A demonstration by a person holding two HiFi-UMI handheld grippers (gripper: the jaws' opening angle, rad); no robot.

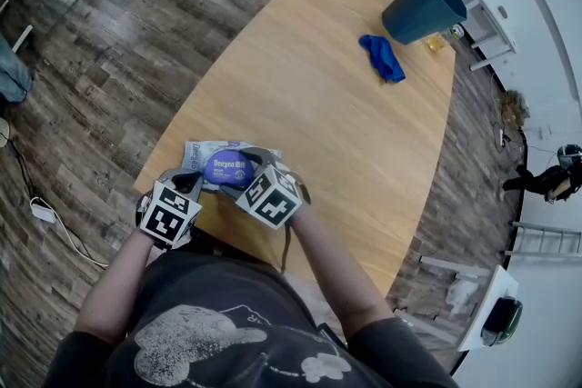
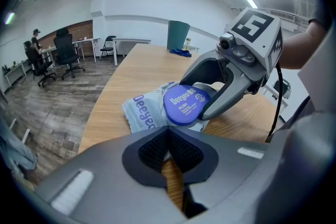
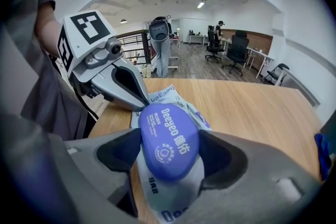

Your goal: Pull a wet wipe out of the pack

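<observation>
I judge the step in hand to be getting the lid (image 3: 169,139) open, since no wipe shows anywhere yet. The pack (image 2: 142,113) lies flat at the near end of the table (image 1: 327,104), close to the edge in front of me. Its blue oval lid faces up on top of it.

To do this well I want the pack pinned so it cannot slide toward that edge. Then I would catch the lip of the lid with one pad and lever it up about its hinge. Squeezing the lid across its width would only clamp it down. Once it is up, the wipe wants a narrow pinch and a straight, slow pull, with the other gripper holding the wrapper down so the whole pack does not come along.

The right gripper (image 3: 170,155) stands spread wide and straddles the lid, which fills the gap between its jaws. The pads sit right at the lid's two long edges — I cannot tell whether they press or merely flank it, so I treat this as a fit and not yet a hold.

The left gripper (image 2: 168,149) has its jaws closed together. Seen from the right gripper view, its tip comes down at the pack's far edge, touching the wrapper. A pale sliver sits at the seam of its pads — possibly wrapper film, though I cannot be sure.
</observation>
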